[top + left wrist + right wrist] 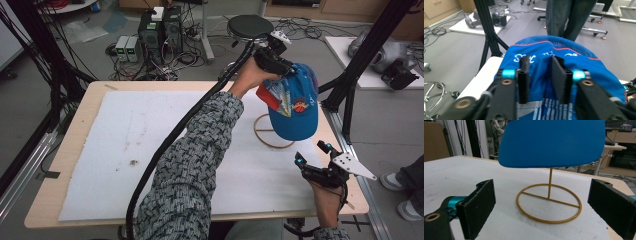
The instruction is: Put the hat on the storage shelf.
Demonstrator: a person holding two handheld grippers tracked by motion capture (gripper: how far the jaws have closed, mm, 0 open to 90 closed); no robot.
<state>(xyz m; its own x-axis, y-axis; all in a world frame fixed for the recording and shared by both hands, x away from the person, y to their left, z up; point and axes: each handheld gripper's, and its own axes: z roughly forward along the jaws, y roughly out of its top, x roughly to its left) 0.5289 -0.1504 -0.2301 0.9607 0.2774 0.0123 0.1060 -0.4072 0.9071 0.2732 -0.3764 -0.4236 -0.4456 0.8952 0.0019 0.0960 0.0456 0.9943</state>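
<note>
Blue cap (295, 107) on wire stand (272, 134), left gripper (541, 75) fingers parted astride it, right gripper (541, 205) fingers spread

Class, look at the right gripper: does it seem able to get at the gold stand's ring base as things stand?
Probably yes. The right gripper is open and faces the stand across bare white mat. The cap sits above on the post, clear of the ring, and the left gripper is up at the cap's far side.

The blue baseball cap (295, 107) sits atop the thin gold wire stand with a ring base (272, 136), on the white foam mat (150, 150) covering the wooden worktop (75, 125), toward its far right; the left tongs (280, 65) are at the cap's far side; the right tongs (312, 155) lie nearer, right of the stand.
</note>
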